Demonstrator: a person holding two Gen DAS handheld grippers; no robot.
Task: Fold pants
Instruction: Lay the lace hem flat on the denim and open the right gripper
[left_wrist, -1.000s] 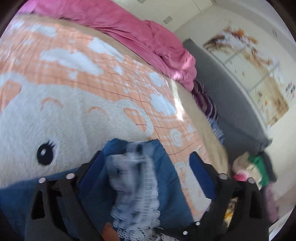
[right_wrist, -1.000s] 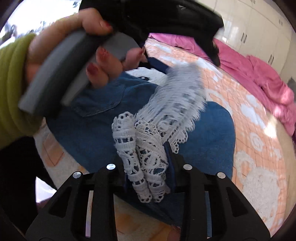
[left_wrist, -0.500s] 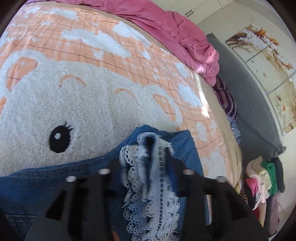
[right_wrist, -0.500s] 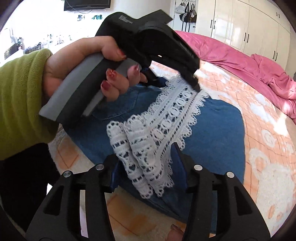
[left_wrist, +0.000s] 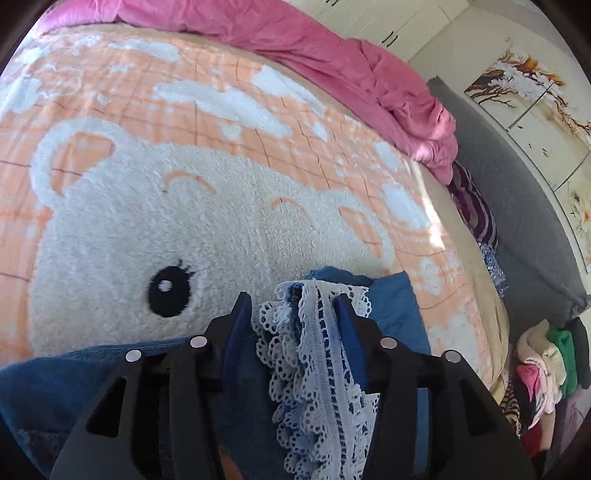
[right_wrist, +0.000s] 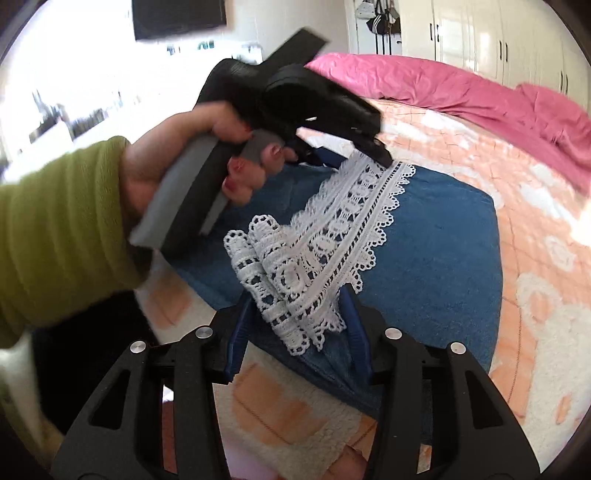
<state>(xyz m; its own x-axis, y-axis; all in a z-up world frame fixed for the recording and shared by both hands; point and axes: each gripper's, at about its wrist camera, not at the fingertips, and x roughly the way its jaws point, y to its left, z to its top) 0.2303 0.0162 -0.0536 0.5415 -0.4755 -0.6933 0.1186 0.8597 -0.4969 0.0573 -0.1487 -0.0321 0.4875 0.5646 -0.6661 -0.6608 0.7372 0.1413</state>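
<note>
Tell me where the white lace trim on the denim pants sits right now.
In the right wrist view the white lace trim runs diagonally across the folded blue denim pants, from the right tongs at bottom centre up to the left tongs, on the peach bear blanket.

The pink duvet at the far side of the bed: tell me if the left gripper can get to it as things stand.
Probably not yet. The left gripper, jaws opening, has the lace hem of the denim pants between its fingers, and the bear blanket lies between it and the pink duvet.
</note>
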